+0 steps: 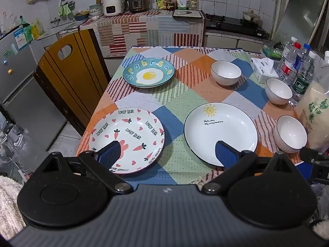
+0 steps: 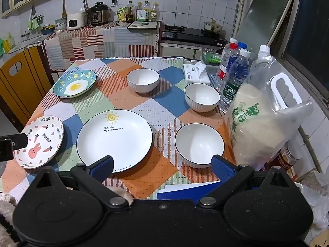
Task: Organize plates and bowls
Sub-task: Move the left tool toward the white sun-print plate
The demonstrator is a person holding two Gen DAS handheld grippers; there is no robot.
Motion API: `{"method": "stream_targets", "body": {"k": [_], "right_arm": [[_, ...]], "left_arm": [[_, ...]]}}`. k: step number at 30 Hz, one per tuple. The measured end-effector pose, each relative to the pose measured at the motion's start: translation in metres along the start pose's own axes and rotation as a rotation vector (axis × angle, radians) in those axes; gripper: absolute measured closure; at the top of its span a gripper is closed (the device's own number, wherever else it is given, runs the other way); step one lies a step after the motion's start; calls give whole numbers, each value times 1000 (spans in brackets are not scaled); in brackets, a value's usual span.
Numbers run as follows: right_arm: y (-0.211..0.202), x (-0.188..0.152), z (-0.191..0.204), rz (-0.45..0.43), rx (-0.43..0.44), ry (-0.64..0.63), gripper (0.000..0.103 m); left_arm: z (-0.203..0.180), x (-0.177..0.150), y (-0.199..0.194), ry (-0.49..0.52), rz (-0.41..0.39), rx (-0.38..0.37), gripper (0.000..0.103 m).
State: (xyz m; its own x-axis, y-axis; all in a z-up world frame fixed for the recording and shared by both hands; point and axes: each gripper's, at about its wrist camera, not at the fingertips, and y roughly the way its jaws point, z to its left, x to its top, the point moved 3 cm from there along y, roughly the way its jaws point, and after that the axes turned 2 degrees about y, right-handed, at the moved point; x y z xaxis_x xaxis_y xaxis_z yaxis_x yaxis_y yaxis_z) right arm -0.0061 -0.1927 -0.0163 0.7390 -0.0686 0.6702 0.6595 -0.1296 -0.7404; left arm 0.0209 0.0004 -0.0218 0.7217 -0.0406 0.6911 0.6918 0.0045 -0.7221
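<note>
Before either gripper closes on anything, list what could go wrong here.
1. The near bowl sits close beside the rice bag; reaching in could nudge the bag, or tip the bottles behind it.
2. The rabbit plate lies near the table's left edge; a push instead of a clean pinch could slide it off.
3. Plates are shallow and glazed; the open left gripper and right gripper get only thin rims to pinch, so slipping seems likely.

A bag of rice point(image 2: 255, 123) with a white handle stands at the right edge of the surface's patchwork cloth point(image 2: 160, 103), beside water bottles point(image 2: 234, 78) and a tissue pack point(image 2: 195, 73). A pressure cooker point(image 2: 99, 13) sits on the far counter.
</note>
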Motion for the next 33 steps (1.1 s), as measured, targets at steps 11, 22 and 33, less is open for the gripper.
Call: {"method": "stream_targets", "body": {"k": [11,22,33], "right_arm": [[3,-2,4,0,-7,-9,1],[8,-5,-2,6,-21,-4,1],[9,-6,-1,6,-27,-8,1]], "left_arm": [[2,-7,7,3,25,12,4],[3,-6,11,10,34,27,4],[4,-7,10,12,38,36,4]]}}
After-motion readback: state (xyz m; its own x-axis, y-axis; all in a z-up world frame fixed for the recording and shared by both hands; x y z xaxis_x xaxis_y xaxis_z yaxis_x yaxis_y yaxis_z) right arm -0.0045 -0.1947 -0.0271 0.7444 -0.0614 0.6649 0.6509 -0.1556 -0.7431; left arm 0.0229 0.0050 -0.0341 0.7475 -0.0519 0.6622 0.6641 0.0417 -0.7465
